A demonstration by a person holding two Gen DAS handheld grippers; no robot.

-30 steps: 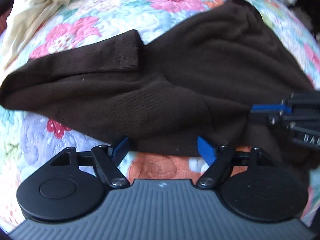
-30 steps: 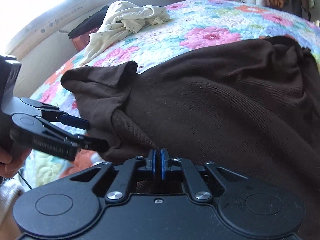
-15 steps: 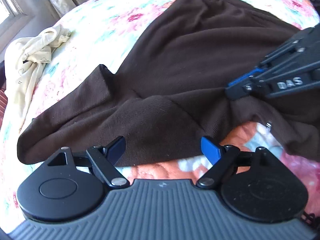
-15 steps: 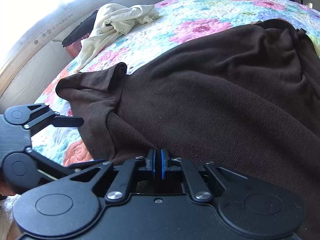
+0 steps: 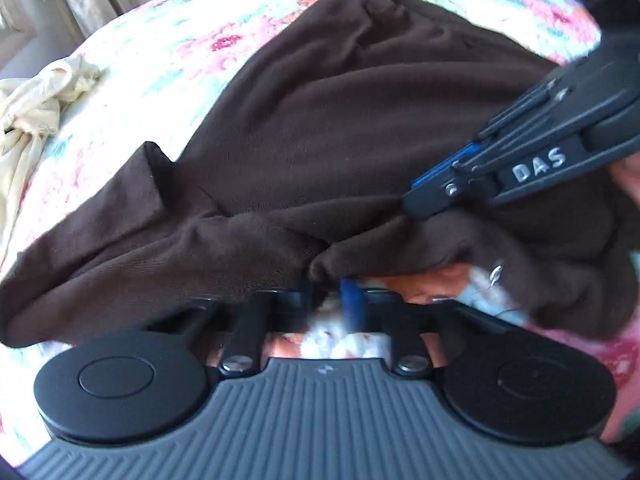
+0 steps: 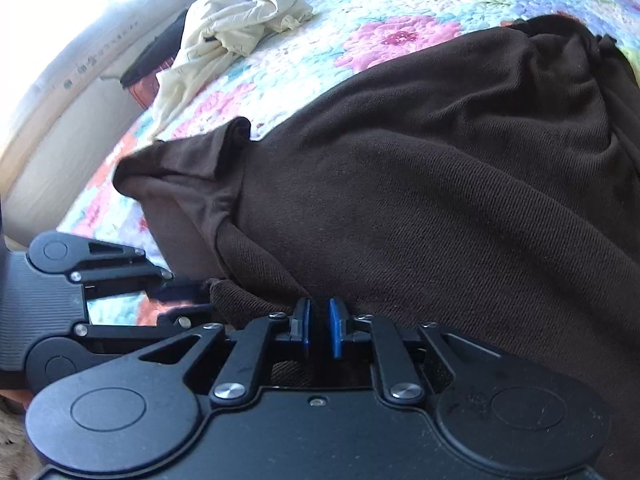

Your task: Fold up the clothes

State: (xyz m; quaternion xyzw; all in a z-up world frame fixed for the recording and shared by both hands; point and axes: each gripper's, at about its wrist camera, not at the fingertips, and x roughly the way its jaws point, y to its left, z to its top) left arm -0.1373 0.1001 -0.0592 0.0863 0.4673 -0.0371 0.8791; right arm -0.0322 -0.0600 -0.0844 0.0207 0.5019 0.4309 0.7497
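left tongs [image 5: 328, 300]: just closed, pinching brown garment [image 5: 360, 128] hem | right tongs [image 6: 319, 326]: easing apart, fabric between | right view only: black cloth [image 6: 154, 54] far left, beside cream garment [image 6: 232, 32]

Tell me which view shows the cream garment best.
The right wrist view: the crumpled cream garment lies sharp and whole on the floral quilt, beyond the brown garment. The left wrist view catches it only at the left edge, blurred and cut off.
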